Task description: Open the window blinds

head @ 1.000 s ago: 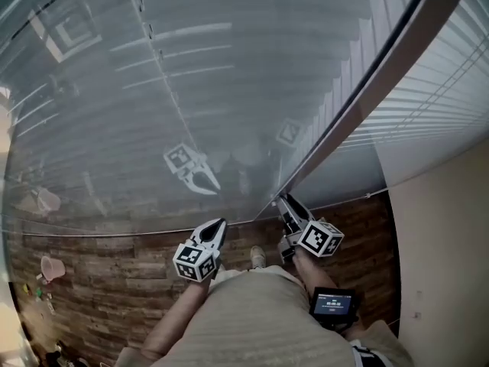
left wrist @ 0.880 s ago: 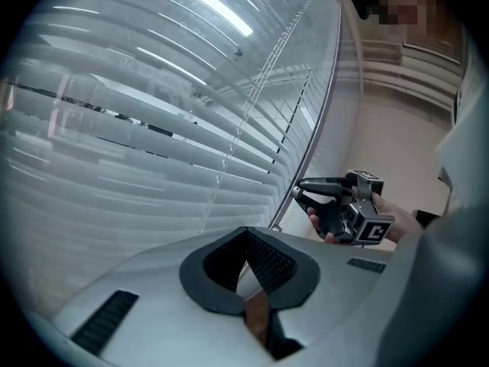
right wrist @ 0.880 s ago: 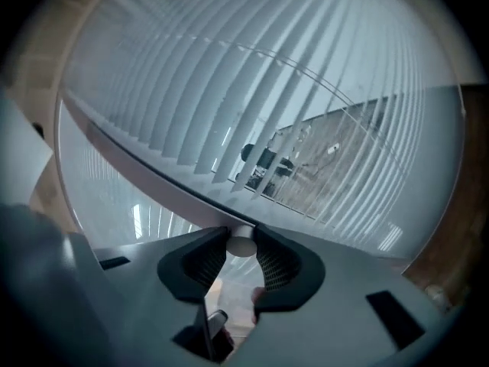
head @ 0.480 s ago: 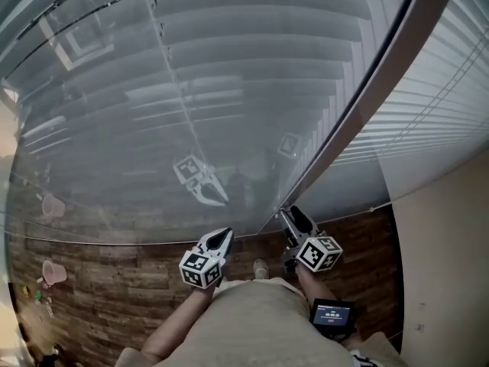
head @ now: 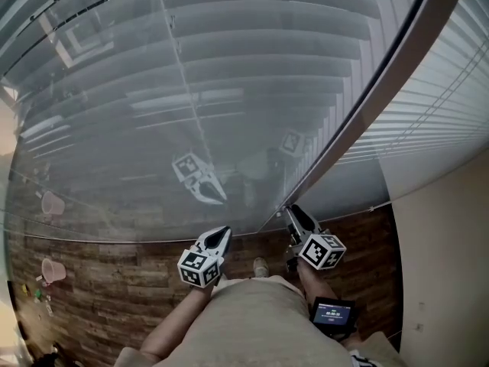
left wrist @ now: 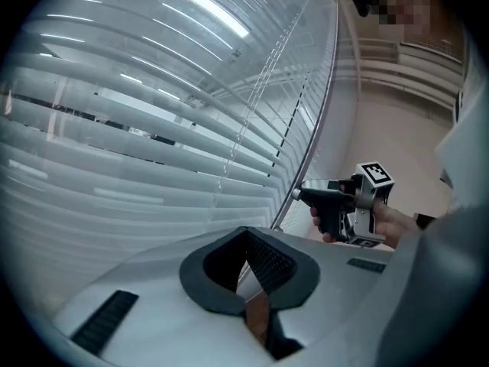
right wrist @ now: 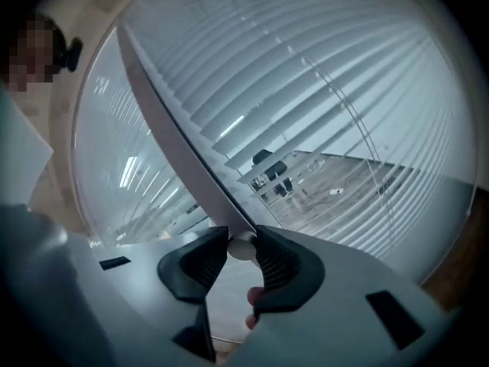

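Right fingers: the right gripper (right wrist: 241, 245) has just been closing, and its fingers now pinch the pale round end of the tilt wand (right wrist: 172, 121).
Wand's axis: a long rod rising steeply up and away from those fingers, along the edge of the blinds (head: 252, 75).
Left fingers: the left gripper (left wrist: 246, 235) has its fingers drawn together on nothing, pointed at the slats.
Nearer hand: the right one holds the wand, and the left is apart from it.
Next move, likely: rolling the wrist about the wand's own line.

Beige top (head: 252, 323), grey left gripper (head: 221, 232), grey right gripper (head: 293, 211), 2 black-white marker cubes (head: 197, 268), black ribbed jaws
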Tool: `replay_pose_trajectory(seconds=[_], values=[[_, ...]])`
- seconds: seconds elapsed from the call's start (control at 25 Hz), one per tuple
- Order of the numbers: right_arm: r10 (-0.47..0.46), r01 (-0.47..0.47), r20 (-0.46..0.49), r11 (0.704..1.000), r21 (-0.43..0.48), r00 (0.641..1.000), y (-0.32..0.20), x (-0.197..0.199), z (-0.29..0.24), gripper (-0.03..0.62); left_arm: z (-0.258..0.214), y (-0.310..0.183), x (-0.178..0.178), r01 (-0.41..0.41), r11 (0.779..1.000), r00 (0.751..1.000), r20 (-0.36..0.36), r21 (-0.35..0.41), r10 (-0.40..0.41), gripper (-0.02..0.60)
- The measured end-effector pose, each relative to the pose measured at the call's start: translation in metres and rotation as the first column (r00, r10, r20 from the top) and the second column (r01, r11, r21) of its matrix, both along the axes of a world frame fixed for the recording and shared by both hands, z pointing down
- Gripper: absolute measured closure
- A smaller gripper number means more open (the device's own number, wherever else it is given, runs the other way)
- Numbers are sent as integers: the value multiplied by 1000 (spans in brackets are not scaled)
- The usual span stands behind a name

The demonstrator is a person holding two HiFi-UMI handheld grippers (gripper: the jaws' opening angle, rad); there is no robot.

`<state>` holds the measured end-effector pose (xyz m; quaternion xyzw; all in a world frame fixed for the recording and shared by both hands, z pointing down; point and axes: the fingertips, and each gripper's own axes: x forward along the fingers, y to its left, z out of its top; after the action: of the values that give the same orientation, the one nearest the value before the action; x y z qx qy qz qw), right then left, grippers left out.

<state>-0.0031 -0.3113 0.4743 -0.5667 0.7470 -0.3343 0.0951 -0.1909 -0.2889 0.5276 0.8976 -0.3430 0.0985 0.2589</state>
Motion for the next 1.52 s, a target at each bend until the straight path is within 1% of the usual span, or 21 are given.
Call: replay_pose_trajectory(seconds=[0.08,0.16,0.2,0.32,0.4,0.44,0.48,0.56,0.6,0.68,0.72,0.8,0.88,0.92,1.04,1.12,1.16,1.24,1.32,1.44,1.52], values=[[14,-10,111,1000,-29,994,0,3,2,473,1,1,-1,3,1000,1000,-1,-1,-3,566],[38,-25,225,998,-58,974,1,9,1,473,-1,3,-1,8,1000,1000,-4,-2,-8,566],[49,-27,297,997,-78,954,1,11,3,473,-1,3,-2,11,1000,1000,-5,-3,-11,566],[66,4,503,991,-136,862,0,16,11,473,0,4,-4,16,1000,1000,-7,-3,-16,566],[64,14,571,991,-132,818,0,16,13,471,1,5,-4,16,1000,1000,-7,-3,-16,566],[58,13,574,993,-119,817,1,14,13,473,1,6,-4,15,1000,1000,-8,-5,-15,566],[49,11,553,994,-105,832,1,11,14,473,2,7,-4,13,1000,1000,-9,-9,-13,566],[37,-1,455,997,-80,890,4,1,15,471,-1,10,-3,6,1000,1000,-16,-14,-7,566],[31,-10,369,998,-60,929,6,-3,13,460,-4,11,-2,0,1000,1000,-22,-10,0,566],[-2,0,115,1000,16,993,8,-8,3,404,-14,11,5,-10,1000,999,-38,11,10,566],[-17,19,-25,998,57,1000,8,-10,-5,365,-20,12,7,-11,1000,999,-43,21,12,566],[-30,60,-270,993,101,962,13,-12,-17,344,-28,16,8,-12,1000,999,-43,24,13,566],[-25,78,-443,992,103,896,20,-10,-21,344,-30,24,8,-20,1000,999,-40,10,20,566],[-19,82,-503,991,104,864,21,-10,-20,344,-28,26,8,-24,1000,999,-40,5,24,566],[2,91,-596,988,126,803,19,-13,-17,363,-20,27,8,-32,999,999,-37,3,32,566],[24,84,-635,987,140,772,17,-11,-23,455,-22,26,10,-37,999,999,-37,2,37,566],[30,80,-636,987,143,771,16,-10,-25,462,-25,25,11,-38,999,999,-37,2,38,566],[26,66,-584,989,135,812,14,-7,-30,462,-31,24,12,-36,999,999,-35,6,36,566],[17,42,-477,993,114,879,14,-1,-35,464,-38,24,14,-27,1000,999,-31,13,27,566],[7,2,-190,999,48,982,18,10,-28,467,-33,29,17,-14,1000,1000,-28,9,14,566],[11,-11,38,1000,-15,999,14,15,-9,468,-17,25,17,-12,1000,1000,-27,-3,11,566]])
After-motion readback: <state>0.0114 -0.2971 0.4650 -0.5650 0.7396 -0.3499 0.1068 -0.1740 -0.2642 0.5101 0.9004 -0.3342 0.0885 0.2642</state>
